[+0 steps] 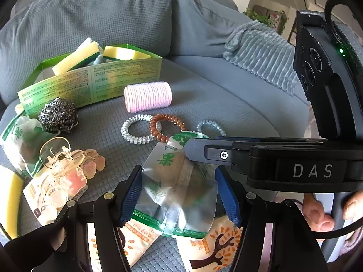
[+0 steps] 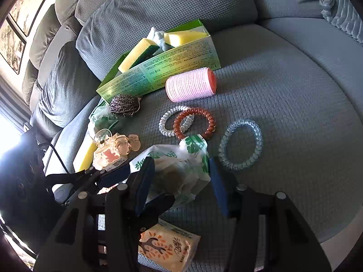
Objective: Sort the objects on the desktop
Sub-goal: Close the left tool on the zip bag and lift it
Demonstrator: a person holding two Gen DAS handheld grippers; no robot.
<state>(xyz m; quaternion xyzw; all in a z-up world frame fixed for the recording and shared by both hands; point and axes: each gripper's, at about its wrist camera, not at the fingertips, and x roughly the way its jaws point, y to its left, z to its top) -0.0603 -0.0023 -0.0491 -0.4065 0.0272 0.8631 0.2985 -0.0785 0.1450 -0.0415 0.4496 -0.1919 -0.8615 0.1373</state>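
In the left wrist view, the left gripper (image 1: 178, 195) sat at the bottom centre, its blue pads apart on either side of a clear, green-printed snack packet (image 1: 177, 192); whether the pads touched the film I could not tell. The right gripper (image 1: 192, 149) reached in from the right edge toward the packet's upper end. The packet lay on the sofa seat (image 1: 226, 104), partly over two tissue packs (image 1: 204, 247). The step in hand looked like picking this packet out for sorting. Beyond it lay three coil hair ties (image 1: 168, 127), a pink roller (image 1: 148, 96), a steel scourer (image 1: 57, 115) and a green box (image 1: 90, 83) holding sponges in the upper left.

In the right wrist view, the right gripper (image 2: 181, 176) stood open around the same packet (image 2: 179, 170), low in the frame's centre. The next move probably called for one firm closure on the crinkly film, then a lift. Open seat lay to the right; the left was crowded with hair clips (image 2: 113, 151).
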